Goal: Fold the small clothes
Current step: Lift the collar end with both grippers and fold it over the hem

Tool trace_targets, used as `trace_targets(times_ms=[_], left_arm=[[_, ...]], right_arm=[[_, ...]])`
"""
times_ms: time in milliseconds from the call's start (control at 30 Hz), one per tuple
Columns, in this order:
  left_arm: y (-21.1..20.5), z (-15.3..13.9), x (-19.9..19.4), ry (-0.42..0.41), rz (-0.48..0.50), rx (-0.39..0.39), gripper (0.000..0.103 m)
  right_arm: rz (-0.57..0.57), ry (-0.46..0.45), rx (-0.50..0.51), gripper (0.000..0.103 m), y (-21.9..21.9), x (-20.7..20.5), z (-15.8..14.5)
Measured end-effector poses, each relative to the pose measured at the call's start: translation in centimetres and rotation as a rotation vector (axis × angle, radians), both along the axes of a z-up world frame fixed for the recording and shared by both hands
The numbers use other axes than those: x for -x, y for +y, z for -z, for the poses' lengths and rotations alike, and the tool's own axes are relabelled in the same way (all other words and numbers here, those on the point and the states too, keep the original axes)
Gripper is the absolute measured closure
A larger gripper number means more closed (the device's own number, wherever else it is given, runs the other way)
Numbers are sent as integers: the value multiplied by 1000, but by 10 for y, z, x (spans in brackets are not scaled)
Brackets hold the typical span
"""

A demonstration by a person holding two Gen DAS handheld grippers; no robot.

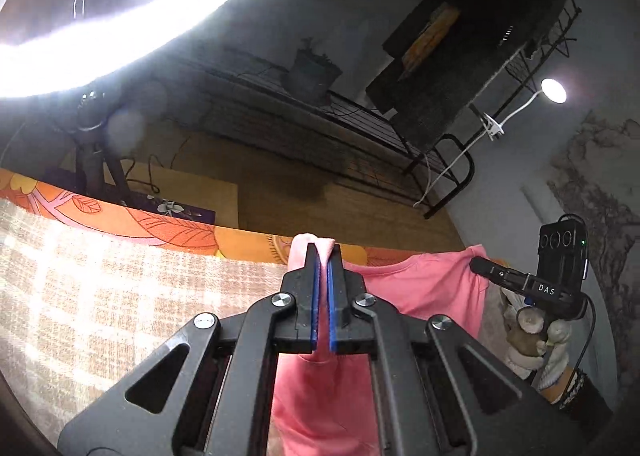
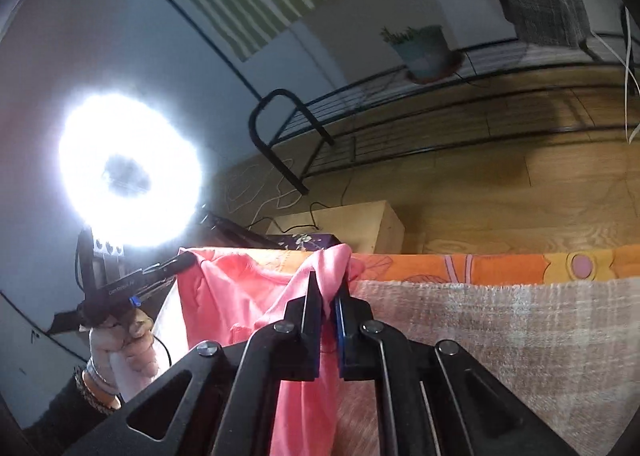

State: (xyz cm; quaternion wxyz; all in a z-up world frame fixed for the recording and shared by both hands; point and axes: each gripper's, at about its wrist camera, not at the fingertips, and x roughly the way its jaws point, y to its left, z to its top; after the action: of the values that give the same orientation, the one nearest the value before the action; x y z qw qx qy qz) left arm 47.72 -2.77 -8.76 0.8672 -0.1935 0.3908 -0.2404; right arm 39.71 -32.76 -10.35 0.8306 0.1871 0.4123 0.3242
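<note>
Your checked blanket [image 1: 120, 296] fills the lower left of the left view and the lower right of the right view, laid over an orange sheet [image 1: 172, 228] whose edge runs across mid-frame. The pink shirt [image 1: 420, 288] hangs lifted above them, in the lower centre and right of the left view and the lower centre and left of the right view. Your left gripper [image 1: 323, 256] has its jaws clamped on a bunched fold of it at centre frame, and your right gripper [image 2: 326, 288] is likewise closed on pink cloth.
</note>
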Motion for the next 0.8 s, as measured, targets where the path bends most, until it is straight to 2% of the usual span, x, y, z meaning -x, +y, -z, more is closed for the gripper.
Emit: trace_targets(times_ms=[200, 433, 600, 700, 800], left_arm=[[-9, -34, 40, -45, 39, -15, 103], [-7, -74, 113, -99, 65, -65, 103], [-1, -79, 169, -95, 73, -73, 103], [1, -72, 208, -82, 86, -77, 103], [0, -59, 244, -70, 108, -113, 103]], right_arm=[[-37, -34, 14, 100, 4, 32, -32], [-51, -50, 30, 100, 2, 90, -65], [-75, -62, 40, 100, 3, 149, -85], [-85, -61, 55, 100, 3, 183, -88], [-96, -55, 78, 100, 2, 220, -85]])
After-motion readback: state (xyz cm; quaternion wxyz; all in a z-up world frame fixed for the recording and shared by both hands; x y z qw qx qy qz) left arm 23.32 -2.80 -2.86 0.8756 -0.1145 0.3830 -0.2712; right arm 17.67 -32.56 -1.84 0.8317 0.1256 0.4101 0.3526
